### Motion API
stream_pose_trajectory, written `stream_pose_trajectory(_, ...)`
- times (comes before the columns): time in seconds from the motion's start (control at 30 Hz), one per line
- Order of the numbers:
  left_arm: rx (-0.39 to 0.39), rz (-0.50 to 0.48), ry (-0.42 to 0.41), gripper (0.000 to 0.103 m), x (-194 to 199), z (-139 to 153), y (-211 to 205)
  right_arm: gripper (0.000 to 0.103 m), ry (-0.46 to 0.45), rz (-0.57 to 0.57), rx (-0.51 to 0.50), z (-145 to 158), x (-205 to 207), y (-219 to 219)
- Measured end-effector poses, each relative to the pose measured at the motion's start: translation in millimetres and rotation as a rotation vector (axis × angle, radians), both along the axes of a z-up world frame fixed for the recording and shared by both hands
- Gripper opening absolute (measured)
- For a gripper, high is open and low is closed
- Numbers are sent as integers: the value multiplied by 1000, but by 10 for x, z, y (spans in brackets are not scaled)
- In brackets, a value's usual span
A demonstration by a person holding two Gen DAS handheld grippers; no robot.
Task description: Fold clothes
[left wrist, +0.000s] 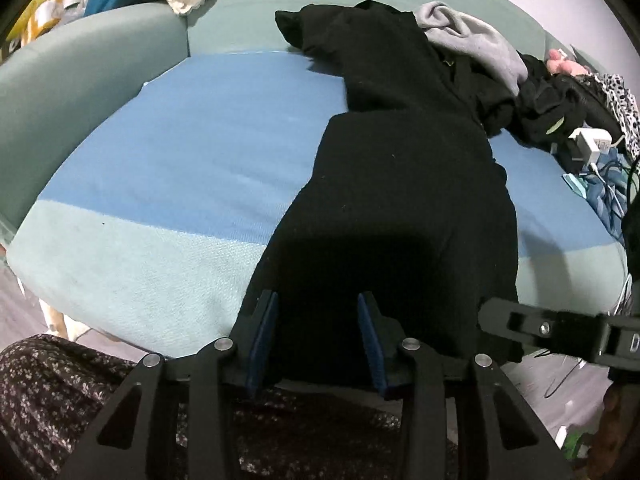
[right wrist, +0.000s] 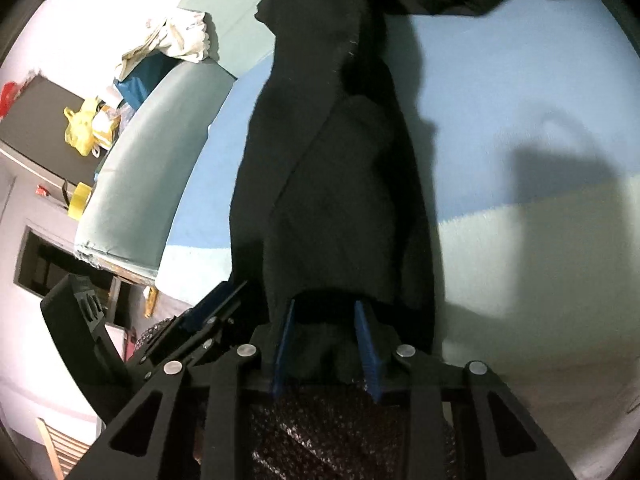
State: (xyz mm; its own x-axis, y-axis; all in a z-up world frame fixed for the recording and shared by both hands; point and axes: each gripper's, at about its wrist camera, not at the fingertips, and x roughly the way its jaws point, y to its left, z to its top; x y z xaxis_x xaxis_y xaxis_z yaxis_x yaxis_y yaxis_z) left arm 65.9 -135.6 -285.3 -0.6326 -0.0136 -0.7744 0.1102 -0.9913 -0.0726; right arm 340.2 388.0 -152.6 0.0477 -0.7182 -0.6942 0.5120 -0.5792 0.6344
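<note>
**Black garment stretched lengthwise, both tongs at its near end**

At the left, a grey-green padded armrest (left wrist: pixel 80 92) bounds the sofa seat (left wrist: pixel 192 152), whose blue cover gives way to a paler strip along the near edge. The whole left half of the seat is bare, open room between the armrest and the cloth.

The black garment (left wrist: pixel 400 184) lies right of the middle, its long axis running from the near edge back toward the far edge of the seat, where it narrows and meets the backrest. Its near end hangs over the front edge.

The left tongs (left wrist: pixel 318 304) stand at a middling gap with the hem of the garment between the blue pads (left wrist: pixel 264 332); the cloth fills the gap, but whether the pads press on it I cannot tell. The right tongs (right wrist: pixel 326 308) stand narrower, with a bunched fold of the black garment (right wrist: pixel 332 184) between their pads, seemingly pinched.

Only the left view shows the right far corner: a grey garment (left wrist: pixel 476 40) on a dark heap (left wrist: pixel 552 104), a white charger (left wrist: pixel 592 140) and cables. It also shows the right tongs' arm entering at the right edge. Only the right view shows the room beyond the armrest, with a yellow bag (right wrist: pixel 82 128) on a dark cabinet (right wrist: pixel 32 124), and the bare pale strip right of the garment.
</note>
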Motion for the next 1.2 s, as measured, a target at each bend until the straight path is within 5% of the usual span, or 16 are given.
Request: stream_pose_trajectory(1.2, 92, 27, 35, 44, 40, -124, -82, 31, 62, -11, 6, -145, 80, -197)
